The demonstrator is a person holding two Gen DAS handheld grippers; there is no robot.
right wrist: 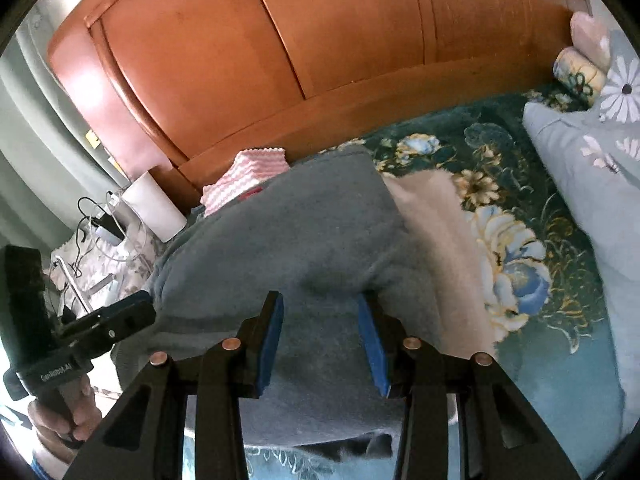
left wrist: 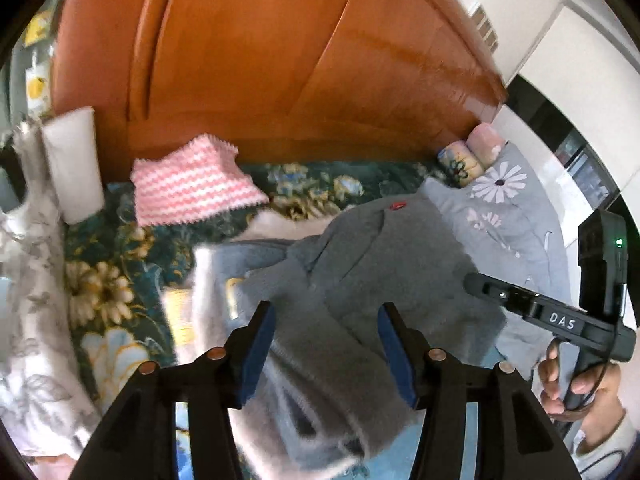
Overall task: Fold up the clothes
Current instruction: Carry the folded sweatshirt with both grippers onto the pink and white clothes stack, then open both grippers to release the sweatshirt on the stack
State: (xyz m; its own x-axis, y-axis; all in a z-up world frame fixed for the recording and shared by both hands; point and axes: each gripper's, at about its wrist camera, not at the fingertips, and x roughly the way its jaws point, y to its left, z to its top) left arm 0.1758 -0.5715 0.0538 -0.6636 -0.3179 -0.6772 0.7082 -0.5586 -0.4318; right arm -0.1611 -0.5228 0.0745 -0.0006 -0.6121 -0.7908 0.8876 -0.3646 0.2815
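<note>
A grey fleece garment (left wrist: 392, 264) lies crumpled on the floral bedspread (left wrist: 112, 280), with a pale fuzzy garment (left wrist: 280, 224) under its far edge. My left gripper (left wrist: 326, 312) is open just above the grey garment's near folds, holding nothing. In the right wrist view the grey garment (right wrist: 304, 232) fills the middle, with the pale garment (right wrist: 436, 216) at its right. My right gripper (right wrist: 320, 304) is open over the grey cloth, jaws apart and empty. The right gripper also shows in the left wrist view (left wrist: 476, 284), and the left gripper's tip reaches into the right wrist view (right wrist: 140, 308).
A folded pink-and-white knitted cloth (left wrist: 192, 184) lies at the back by the orange wooden headboard (left wrist: 280, 60). A white pillow (left wrist: 74, 164) stands at the left. A grey daisy-print quilt (left wrist: 512, 208) and rolled pillows (left wrist: 468, 156) lie at the right.
</note>
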